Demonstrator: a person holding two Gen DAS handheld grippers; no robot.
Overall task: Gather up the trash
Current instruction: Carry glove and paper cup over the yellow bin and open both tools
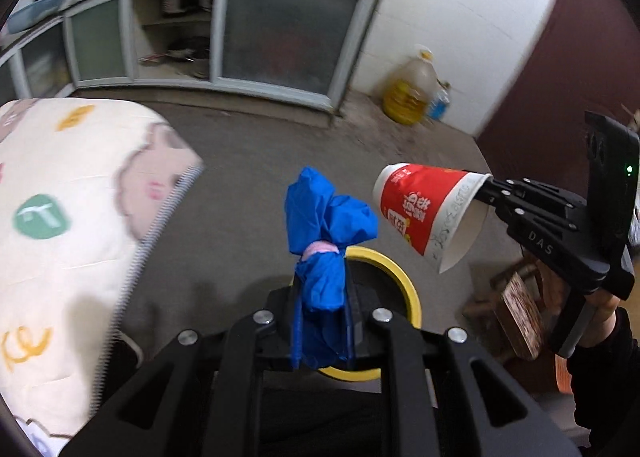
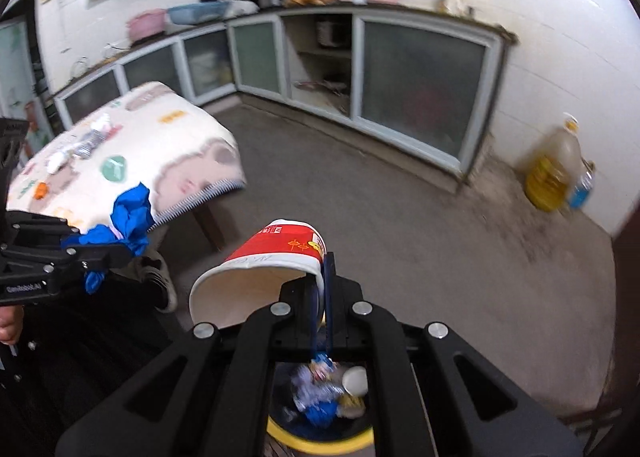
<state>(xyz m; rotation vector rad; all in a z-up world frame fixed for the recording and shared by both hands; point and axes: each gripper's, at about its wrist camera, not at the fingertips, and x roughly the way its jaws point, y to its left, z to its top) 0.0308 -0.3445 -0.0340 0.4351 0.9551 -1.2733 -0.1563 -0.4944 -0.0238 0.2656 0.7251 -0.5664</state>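
Note:
My left gripper (image 1: 322,297) is shut on a crumpled blue plastic bundle (image 1: 324,217) that has a pink band around its middle. Under it stands a bin with a yellow rim (image 1: 404,277). My right gripper (image 2: 320,289) is shut on the rim of a red and white paper cup (image 2: 280,253), which lies tilted with its mouth toward the camera. The bin's yellow rim (image 2: 320,443) lies directly below, with crumpled trash inside. In the left wrist view the right gripper (image 1: 486,187) holds the cup (image 1: 424,209) to the right. In the right wrist view the left gripper (image 2: 124,251) carries the blue bundle (image 2: 130,213).
A table with a patterned cloth (image 2: 160,137) stands to the left with crushed bottles (image 2: 86,143) on it. Glass-door cabinets (image 2: 420,85) line the far wall. An oil jug (image 2: 552,173) and a blue bottle (image 2: 582,185) sit on the floor by the wall. A wooden stool (image 1: 516,309) stands beside the bin.

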